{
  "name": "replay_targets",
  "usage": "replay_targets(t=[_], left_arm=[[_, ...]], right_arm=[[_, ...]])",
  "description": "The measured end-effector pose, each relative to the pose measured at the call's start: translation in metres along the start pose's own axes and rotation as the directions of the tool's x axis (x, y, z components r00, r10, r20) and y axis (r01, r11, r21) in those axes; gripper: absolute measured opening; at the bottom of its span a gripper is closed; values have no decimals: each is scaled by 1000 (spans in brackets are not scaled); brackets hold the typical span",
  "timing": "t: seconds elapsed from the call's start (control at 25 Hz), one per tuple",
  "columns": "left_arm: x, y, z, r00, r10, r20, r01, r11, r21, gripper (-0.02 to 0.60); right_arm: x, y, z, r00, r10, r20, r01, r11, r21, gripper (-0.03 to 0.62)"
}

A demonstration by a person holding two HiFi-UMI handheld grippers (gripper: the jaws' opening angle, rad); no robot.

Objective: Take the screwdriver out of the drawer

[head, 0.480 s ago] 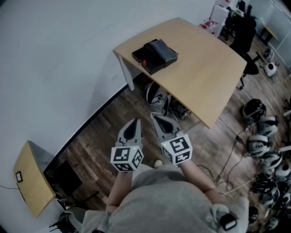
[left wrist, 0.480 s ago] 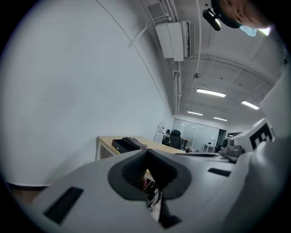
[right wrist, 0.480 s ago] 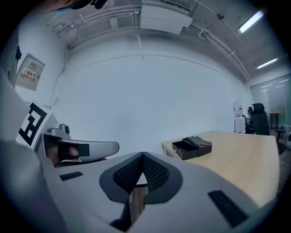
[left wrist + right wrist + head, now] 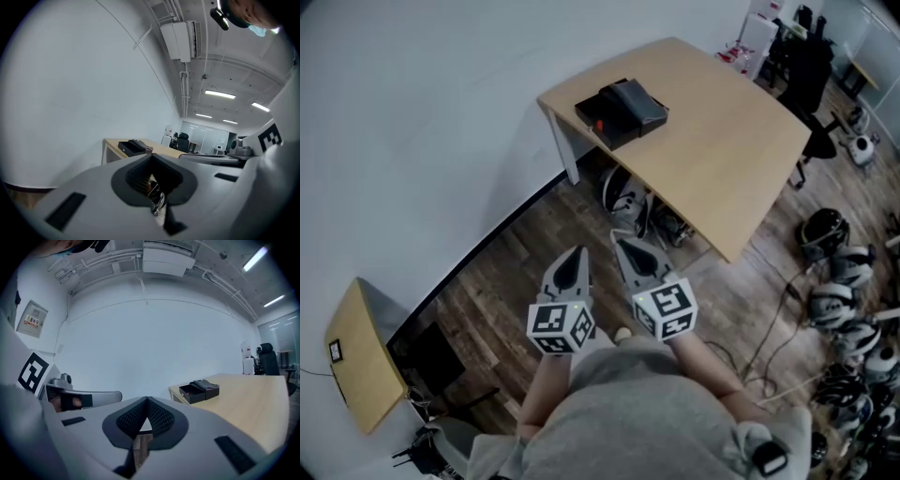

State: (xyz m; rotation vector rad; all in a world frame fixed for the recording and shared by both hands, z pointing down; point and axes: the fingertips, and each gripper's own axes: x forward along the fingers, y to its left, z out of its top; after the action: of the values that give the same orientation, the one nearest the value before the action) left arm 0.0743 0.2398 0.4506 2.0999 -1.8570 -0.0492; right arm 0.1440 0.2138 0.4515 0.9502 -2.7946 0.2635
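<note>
A black drawer box (image 4: 623, 111) stands on the far-left corner of a light wooden table (image 4: 712, 150). Its drawer is pulled out, and something small and red (image 4: 598, 126) shows inside. The box also appears small in the left gripper view (image 4: 135, 146) and in the right gripper view (image 4: 200, 391). Both grippers hang close to the person's body over the wooden floor, well short of the table. My left gripper (image 4: 577, 251) is shut with nothing between its jaws. Beside it, my right gripper (image 4: 617, 237) is also shut and holds nothing.
Several helmets (image 4: 834, 281) and cables lie on the floor at the right. Another helmet (image 4: 623, 199) sits under the table. A small wooden table (image 4: 361, 366) stands at the lower left by the white wall. A black office chair (image 4: 811, 56) is beyond the table.
</note>
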Motion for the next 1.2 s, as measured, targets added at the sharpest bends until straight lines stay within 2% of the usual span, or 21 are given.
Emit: replay_targets(t=[0.24,0.56,1.2], left_arm=[[3,11,-8,1000,15,-16,-16,999,-49,0],[31,29,1,999,26,-20,-27,998,-48,0],[158,102,44,998,-49,-48,48,998,-31,0]], right_arm=[[9,-1,1,999,29,-19,-30,999,-25,-1],[38,-25,1,999,-16,-38,15,1000,-21,0],[170,-87,39,997,-71,-34,70,997,-16,-1]])
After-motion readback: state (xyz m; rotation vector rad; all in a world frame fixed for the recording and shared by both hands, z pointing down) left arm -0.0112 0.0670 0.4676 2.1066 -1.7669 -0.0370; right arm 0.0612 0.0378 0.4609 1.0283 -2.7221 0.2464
